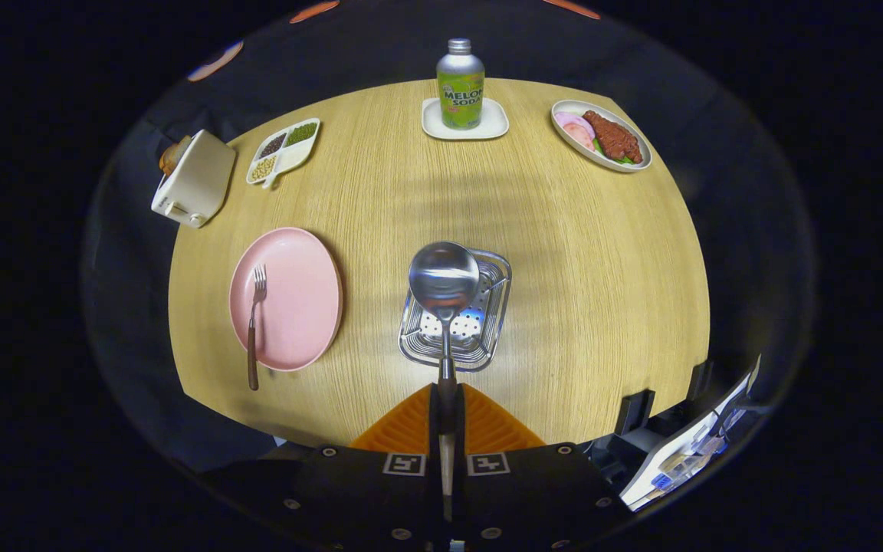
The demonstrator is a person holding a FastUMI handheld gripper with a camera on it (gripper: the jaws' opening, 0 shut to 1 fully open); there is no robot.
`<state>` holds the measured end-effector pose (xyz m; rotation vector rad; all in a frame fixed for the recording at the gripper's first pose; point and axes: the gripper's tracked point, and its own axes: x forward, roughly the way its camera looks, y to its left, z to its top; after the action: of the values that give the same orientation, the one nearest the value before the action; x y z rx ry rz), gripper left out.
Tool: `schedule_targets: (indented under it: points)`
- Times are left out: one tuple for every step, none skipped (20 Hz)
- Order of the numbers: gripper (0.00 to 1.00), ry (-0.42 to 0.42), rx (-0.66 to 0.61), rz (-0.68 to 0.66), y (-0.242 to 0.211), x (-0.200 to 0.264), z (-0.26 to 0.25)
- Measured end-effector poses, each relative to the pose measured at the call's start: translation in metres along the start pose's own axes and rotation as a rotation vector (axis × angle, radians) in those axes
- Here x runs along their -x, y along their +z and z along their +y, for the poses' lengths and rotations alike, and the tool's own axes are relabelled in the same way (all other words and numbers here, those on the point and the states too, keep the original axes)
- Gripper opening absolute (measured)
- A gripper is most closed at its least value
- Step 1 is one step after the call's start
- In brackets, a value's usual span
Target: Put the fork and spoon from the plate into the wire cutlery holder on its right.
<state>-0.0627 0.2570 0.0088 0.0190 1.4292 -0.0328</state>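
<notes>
**Spoon held over the holder, bowl pointing away**

The gripper (447, 418) is closed on the spoon (444, 280), both fingers pressing its handle. The spoon's long axis runs straight ahead from the fingers, bowl at the far end, in front of the wire cutlery holder (487, 337) on the wooden table (579, 253). To the holder's left sits the pink plate (296, 299). The fork (255, 322) lies along the plate's left edge, tines pointing away, handle hanging over the near rim.

tool (447, 410) grips spoon (444, 277) above wire cutlery holder (487, 322).
</notes>
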Motion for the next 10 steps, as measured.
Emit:
schedule_targets:
  points:
    - [0.05, 0.004, 0.0, 0.024, -0.001, -0.004, 0.0]
    - [0.05, 0.004, 0.004, 0.042, -0.002, -0.007, -0.001]
    - [0.06, -0.008, 0.011, 0.052, 0.001, -0.007, -0.007]
    - [0.06, -0.024, 0.016, 0.063, 0.002, -0.011, -0.009]
    - [0.06, -0.026, 0.012, 0.069, 0.003, -0.012, -0.009]
    - [0.06, -0.014, 0.01, 0.071, 0.005, -0.013, -0.006]
    - [0.07, -0.002, 0.008, 0.076, 0.006, -0.013, -0.005]
    - [0.07, 0.001, 0.002, 0.071, 0.01, -0.016, -0.005]
    - [0.08, -0.014, -0.003, 0.066, 0.013, -0.017, -0.009]
    - [0.08, -0.024, -0.009, 0.059, 0.016, -0.018, -0.012]
